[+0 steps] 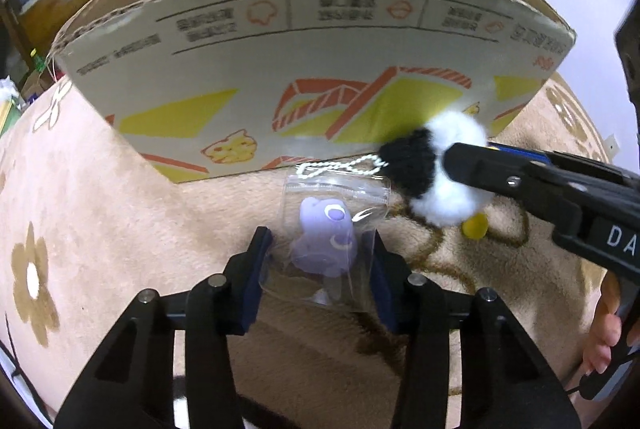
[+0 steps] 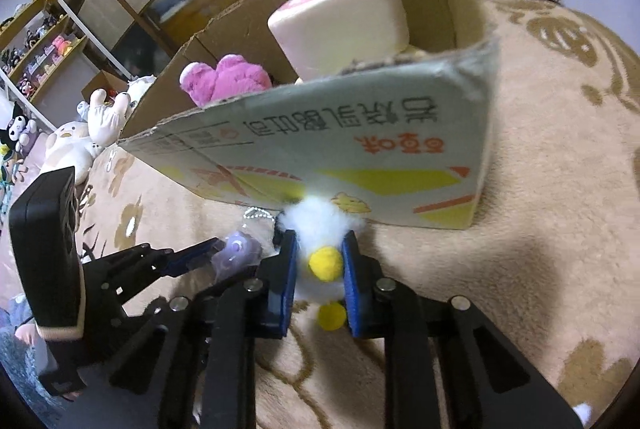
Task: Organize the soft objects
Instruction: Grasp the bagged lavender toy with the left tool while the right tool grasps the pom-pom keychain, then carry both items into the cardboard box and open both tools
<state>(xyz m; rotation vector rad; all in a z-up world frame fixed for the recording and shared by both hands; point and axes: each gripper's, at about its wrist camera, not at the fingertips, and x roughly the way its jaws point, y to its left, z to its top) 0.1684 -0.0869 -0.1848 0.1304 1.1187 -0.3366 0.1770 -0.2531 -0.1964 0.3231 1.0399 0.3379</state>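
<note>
A small purple toy in a clear plastic bag [image 1: 325, 241] lies on the beige rug just in front of the cardboard box [image 1: 320, 69]. My left gripper [image 1: 320, 253] is shut on this bagged toy, its blue pads pressing the plastic from both sides. To its right, my right gripper [image 2: 319, 261] is shut on a fluffy white penguin keychain [image 2: 320, 249] with a yellow beak, black back [image 1: 412, 165] and a bead chain [image 1: 340, 165]. The penguin sits close against the box's front wall. The left gripper [image 2: 224, 249] with the purple toy [image 2: 236, 253] also shows in the right wrist view.
The open box holds a pink plush [image 2: 224, 79] and a cream cylindrical cushion [image 2: 344, 25]. Plush toys [image 2: 80, 145] lie on the rug at the left, with shelves [image 2: 44, 41] behind. The flower-patterned rug [image 2: 560, 149] stretches right of the box. A hand [image 1: 608, 329] holds the right gripper.
</note>
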